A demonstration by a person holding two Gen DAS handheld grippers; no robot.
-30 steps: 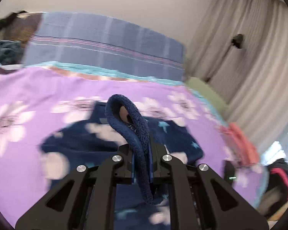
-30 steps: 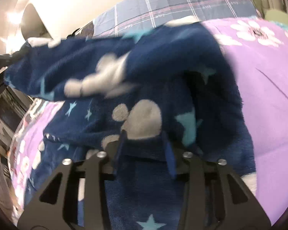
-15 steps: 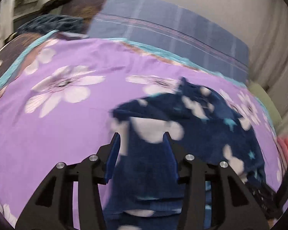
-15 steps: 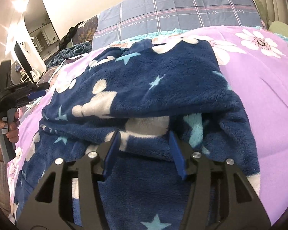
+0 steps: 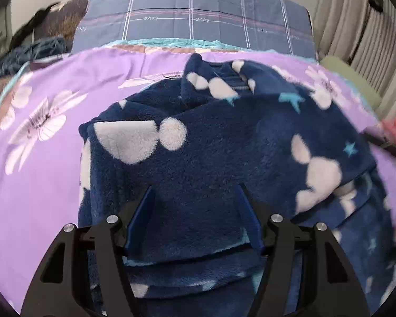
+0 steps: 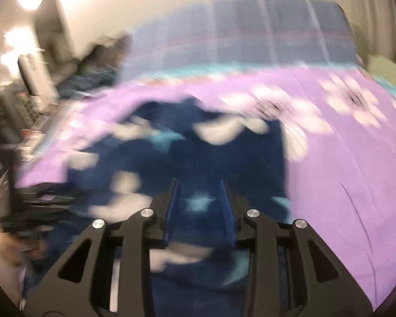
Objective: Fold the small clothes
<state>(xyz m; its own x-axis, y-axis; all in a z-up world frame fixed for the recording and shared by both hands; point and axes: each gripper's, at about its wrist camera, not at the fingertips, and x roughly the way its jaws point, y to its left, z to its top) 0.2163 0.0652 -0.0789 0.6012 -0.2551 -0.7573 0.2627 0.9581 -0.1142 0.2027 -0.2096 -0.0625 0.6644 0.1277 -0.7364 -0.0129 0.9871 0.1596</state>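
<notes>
Bed w/ purple floral sheet (image 5: 47, 185) fills most of both views; big white-petal flowers printed on it. Blue-grey plaid pillow (image 5: 198, 23) sits at the far end against the wall, w/ a teal trim strip just in front. Pale curtains (image 5: 356, 26) hang at far right in left wrist view. Some dark clothing piled at far left beside the pillow, too blurred to ID.

Navy fleece garment (image 5: 224, 145) lies spread across the middle of the sheet: fuzzy, w/ white blobs and small teal stars. It's partly folded, an upper layer lying over a lower one, w/ a layered edge showing near the bottom of left wrist view. A collar-like bit sticks up at its far end, twd the pillow.

Left gripper (image 5: 195, 192) hovers over the near part of the garment, pointing down at it. Its jaws have just been opening and stand fairly wide, fleece seen between the blue pads but pads not pressing on it.

Right gripper (image 6: 199, 185) is over the garment's near right part, close to its edge on the sheet. Right wrist view is heavily motion-blurred. Jaws have just been closing and stand narrow w/ a visible gap; fleece shows in the gap, nothing pinched as far as can be made out.
</notes>
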